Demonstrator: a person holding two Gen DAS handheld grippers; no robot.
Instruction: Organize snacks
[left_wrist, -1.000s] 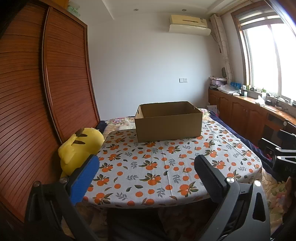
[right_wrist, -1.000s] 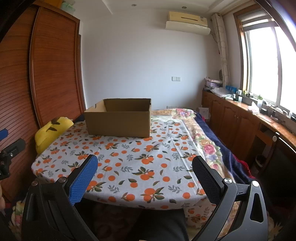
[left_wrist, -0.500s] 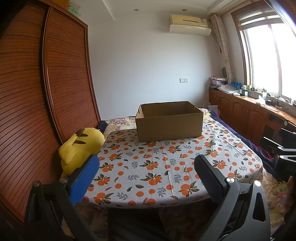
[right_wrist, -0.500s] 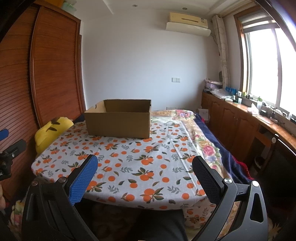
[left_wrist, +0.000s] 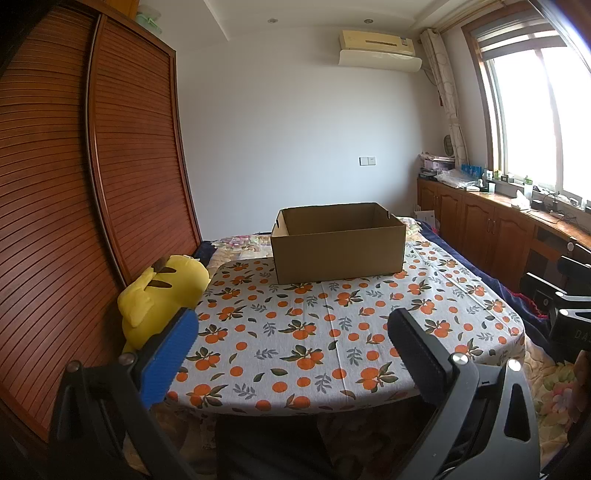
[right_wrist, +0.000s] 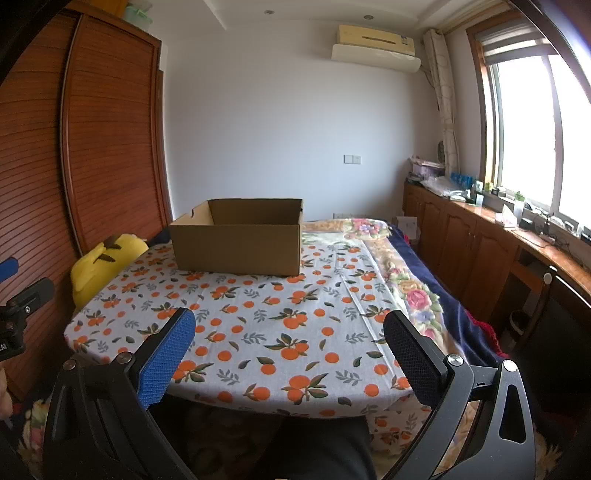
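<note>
Both grippers, left (left_wrist: 291, 328) and right (right_wrist: 288, 328), hover level, fingers spread wide, holding nothing.

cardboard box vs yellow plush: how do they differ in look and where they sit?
The cardboard box is brown, rigid and square-edged, open at the top; the yellow plush is soft, rounded and bright yellow with dark markings.
The box stands on the far part of the table, on the orange-print cloth; the plush sits off the table's left edge, against the wooden wardrobe.
The box looks wider than the plush.
Shared: neither is touched by a gripper.
</note>
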